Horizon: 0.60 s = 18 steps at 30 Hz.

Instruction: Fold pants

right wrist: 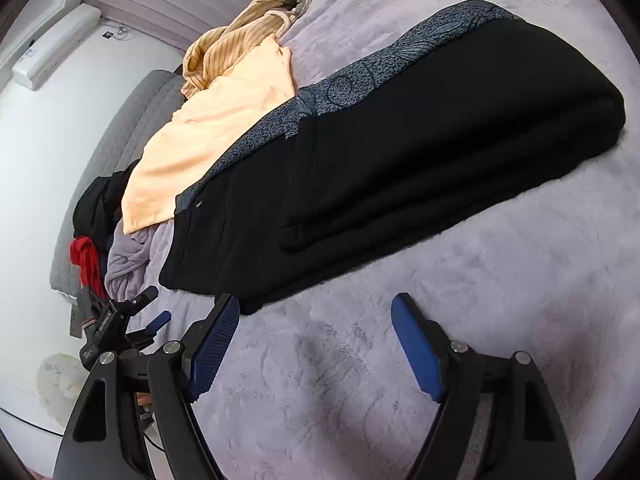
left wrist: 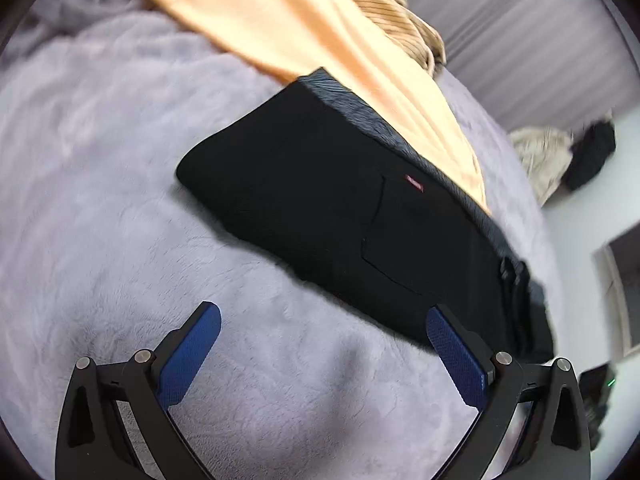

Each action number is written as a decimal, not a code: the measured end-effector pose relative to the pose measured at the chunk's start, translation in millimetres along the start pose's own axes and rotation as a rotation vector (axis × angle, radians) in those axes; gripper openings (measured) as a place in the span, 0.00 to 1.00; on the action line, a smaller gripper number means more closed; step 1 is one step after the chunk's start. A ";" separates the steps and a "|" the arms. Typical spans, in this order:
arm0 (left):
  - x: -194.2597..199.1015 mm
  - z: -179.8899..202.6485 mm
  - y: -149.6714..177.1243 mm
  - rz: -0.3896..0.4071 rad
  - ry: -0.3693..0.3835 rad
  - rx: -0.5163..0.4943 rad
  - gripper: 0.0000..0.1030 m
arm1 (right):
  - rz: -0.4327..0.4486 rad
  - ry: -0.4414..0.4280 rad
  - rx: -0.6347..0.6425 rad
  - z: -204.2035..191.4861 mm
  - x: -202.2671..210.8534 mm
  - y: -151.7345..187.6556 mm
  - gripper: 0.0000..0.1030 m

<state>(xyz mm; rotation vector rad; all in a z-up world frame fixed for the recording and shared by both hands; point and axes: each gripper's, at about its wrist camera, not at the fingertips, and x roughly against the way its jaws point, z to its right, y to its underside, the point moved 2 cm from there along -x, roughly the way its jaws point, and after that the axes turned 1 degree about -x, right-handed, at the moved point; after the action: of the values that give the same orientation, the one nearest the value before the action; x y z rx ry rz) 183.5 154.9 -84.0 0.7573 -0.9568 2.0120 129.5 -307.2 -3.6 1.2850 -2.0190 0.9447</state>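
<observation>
With the black pants (right wrist: 400, 152) already doubled over on the grey fleece blanket (right wrist: 400, 360), both the left gripper (left wrist: 324, 344) and right gripper (right wrist: 316, 340) hang spread and empty just near of them, so the next fold likely needs fresh grips on the near edge.

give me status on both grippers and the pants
Left gripper open, empty. Right gripper open, empty. Black pants folded on blanket. Peach garment alongside, nothing blocking.

Both jaws are held wide apart: left gripper (left wrist: 324, 314) and right gripper (right wrist: 316, 306) are seen empty, apparently hovering.
</observation>
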 end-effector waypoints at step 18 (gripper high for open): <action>-33.7 38.6 -9.2 0.045 -0.048 -0.150 1.00 | 0.098 0.201 0.109 -30.9 -37.7 -50.8 0.64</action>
<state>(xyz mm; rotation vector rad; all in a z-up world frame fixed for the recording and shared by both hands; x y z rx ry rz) 215.9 114.2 -85.3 0.7095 -1.1478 1.9421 193.3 -277.6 -0.6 1.1059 -1.9108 1.1942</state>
